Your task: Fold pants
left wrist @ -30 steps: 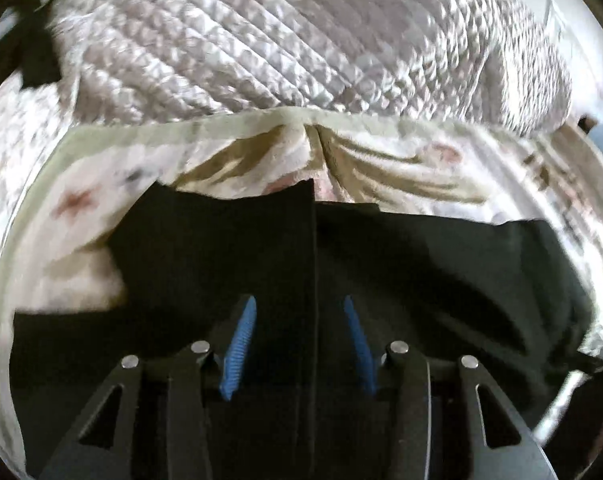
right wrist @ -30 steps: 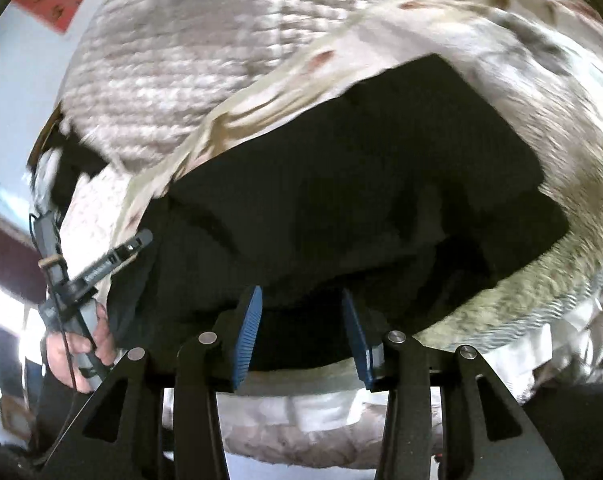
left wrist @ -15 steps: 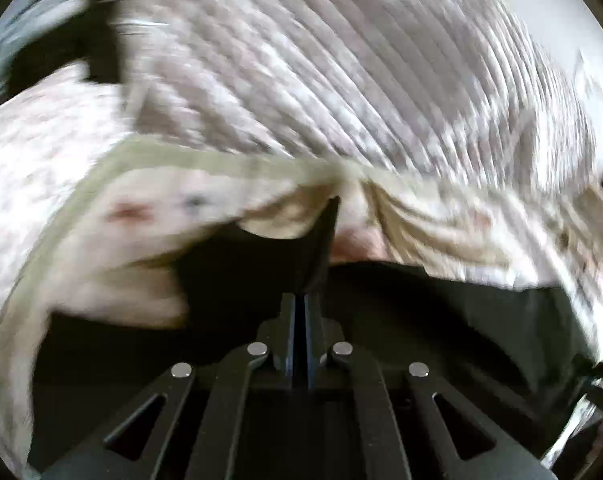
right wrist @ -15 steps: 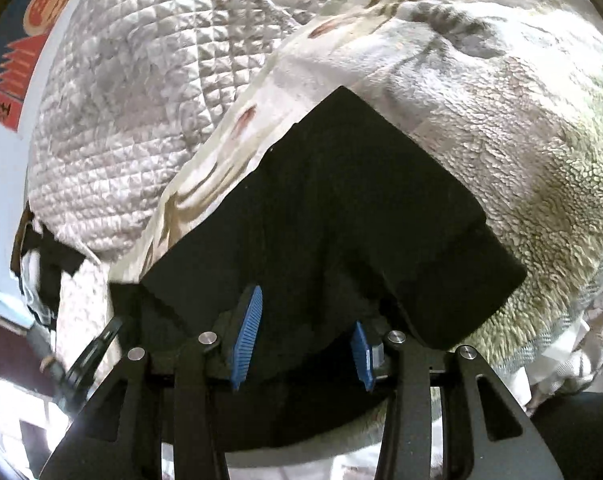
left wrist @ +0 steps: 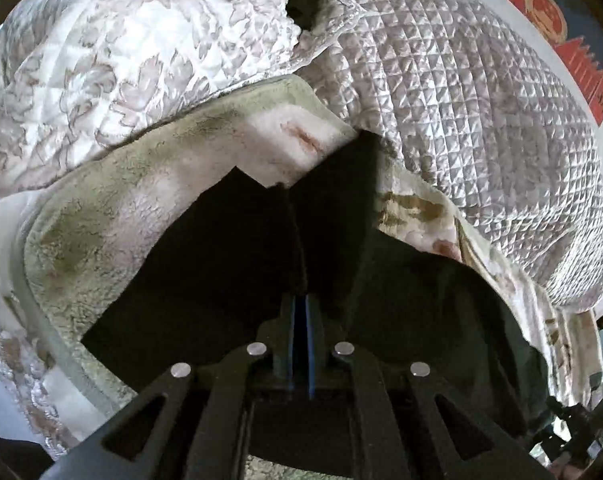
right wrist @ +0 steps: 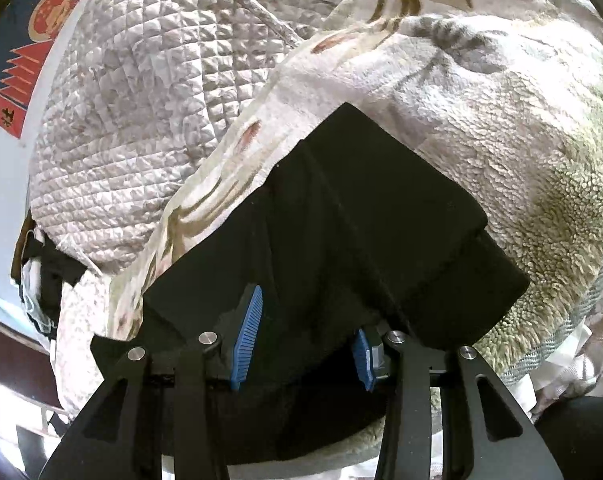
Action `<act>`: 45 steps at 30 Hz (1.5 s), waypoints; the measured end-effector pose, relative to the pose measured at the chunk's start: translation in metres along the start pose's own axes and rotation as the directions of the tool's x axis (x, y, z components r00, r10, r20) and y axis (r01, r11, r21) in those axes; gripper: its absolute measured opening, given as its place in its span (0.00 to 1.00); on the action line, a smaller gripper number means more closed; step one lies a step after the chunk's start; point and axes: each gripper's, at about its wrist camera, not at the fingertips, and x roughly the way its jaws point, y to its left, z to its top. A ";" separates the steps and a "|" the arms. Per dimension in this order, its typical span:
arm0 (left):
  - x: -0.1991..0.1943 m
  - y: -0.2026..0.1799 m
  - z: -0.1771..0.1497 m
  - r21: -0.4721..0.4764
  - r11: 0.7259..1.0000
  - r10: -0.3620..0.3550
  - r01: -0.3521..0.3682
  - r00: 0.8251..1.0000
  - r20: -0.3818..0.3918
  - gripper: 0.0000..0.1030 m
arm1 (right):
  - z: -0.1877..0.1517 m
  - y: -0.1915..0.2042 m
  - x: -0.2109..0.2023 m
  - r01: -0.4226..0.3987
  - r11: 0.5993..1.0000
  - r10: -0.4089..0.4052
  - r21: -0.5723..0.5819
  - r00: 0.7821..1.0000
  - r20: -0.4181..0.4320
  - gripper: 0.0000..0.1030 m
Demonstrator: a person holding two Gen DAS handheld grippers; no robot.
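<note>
The black pants lie on a fleece blanket on the bed. My left gripper is shut on an edge of the pants, and the pinched cloth stands up in a raised fold in front of it. In the right wrist view the pants lie folded flat across the blanket. My right gripper is open, its blue pads straddling the near edge of the pants, with cloth bunched between them.
A quilted white bedspread covers the bed behind the blanket, also in the right wrist view. A red and blue poster hangs on the wall. Dark clothing lies at the bed's left edge.
My left gripper has closed on the pants edge and lifted it, swinging left. My right gripper has moved in over the pants and stays open.
</note>
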 end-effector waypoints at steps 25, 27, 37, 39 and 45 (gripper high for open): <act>-0.028 0.005 0.020 -0.063 0.995 0.083 -0.077 0.992 0.100 0.04 | 0.006 0.006 -0.018 0.001 1.000 -0.001 -0.006 0.999 0.045 0.06; -0.038 0.008 0.018 -0.063 0.994 0.090 -0.084 0.990 0.107 0.04 | 0.004 0.008 -0.025 -0.011 1.000 0.011 -0.014 0.999 0.053 0.06; -0.018 0.026 0.004 -0.067 0.991 0.114 -0.113 0.994 0.000 0.04 | -0.005 -0.010 -0.026 0.067 0.997 -0.065 0.045 0.997 -0.041 0.29; -0.016 0.026 0.004 -0.072 0.991 0.111 -0.110 0.994 -0.002 0.04 | -0.004 -0.010 -0.038 0.074 0.996 -0.073 0.053 0.997 -0.006 0.29; -0.009 0.024 0.004 -0.072 0.993 0.089 -0.090 0.996 -0.015 0.04 | 0.016 -0.023 -0.030 0.108 0.990 -0.111 0.095 0.994 0.025 0.29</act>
